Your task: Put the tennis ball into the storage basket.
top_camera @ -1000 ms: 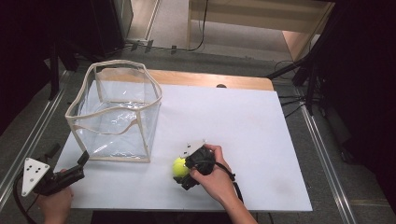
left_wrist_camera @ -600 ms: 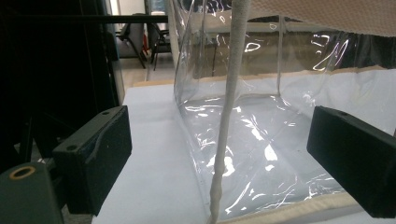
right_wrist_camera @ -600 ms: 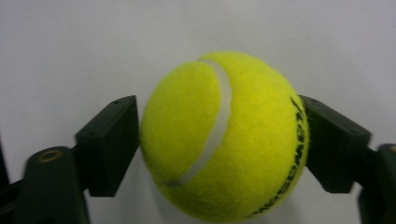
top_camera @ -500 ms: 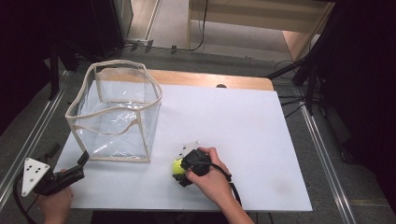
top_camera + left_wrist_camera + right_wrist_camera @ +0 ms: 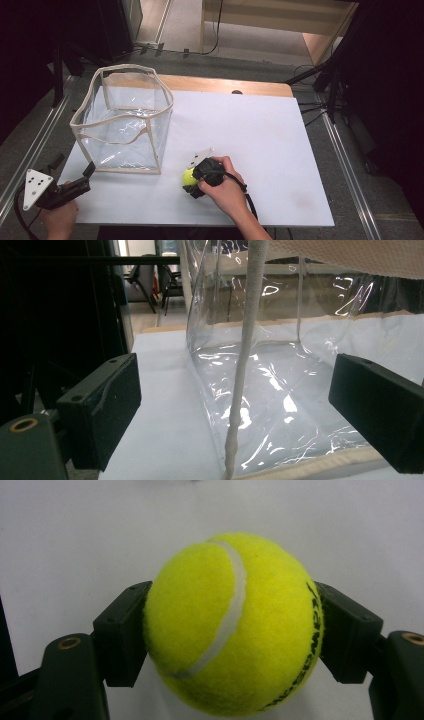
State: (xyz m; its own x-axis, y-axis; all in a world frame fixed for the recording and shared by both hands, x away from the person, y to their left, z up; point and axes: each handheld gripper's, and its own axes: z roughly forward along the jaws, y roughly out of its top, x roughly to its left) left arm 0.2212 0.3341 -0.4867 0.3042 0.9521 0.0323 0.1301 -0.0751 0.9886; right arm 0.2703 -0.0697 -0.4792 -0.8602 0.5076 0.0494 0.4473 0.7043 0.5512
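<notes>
A yellow tennis ball (image 5: 235,625) sits between the two black jaws of my right gripper (image 5: 235,630), which is shut on it over the white table. In the high view the ball (image 5: 188,175) shows at the front middle of the table, with the right gripper (image 5: 192,181) and a hand behind it. A clear plastic bag with a beige rim (image 5: 125,120) stands open at the left. My left gripper (image 5: 86,176) is open at the front left, its jaws wide apart on either side of the bag's near corner seam (image 5: 240,390).
The white table top (image 5: 260,135) stretches to the right of the ball, with a wooden strip (image 5: 225,86) along its far edge. Metal rails (image 5: 345,165) run along both sides. Dark stands and cables (image 5: 330,75) lie off the far right corner.
My right gripper with the ball has shifted slightly left and toward the front of the table. The left gripper has stayed in place.
</notes>
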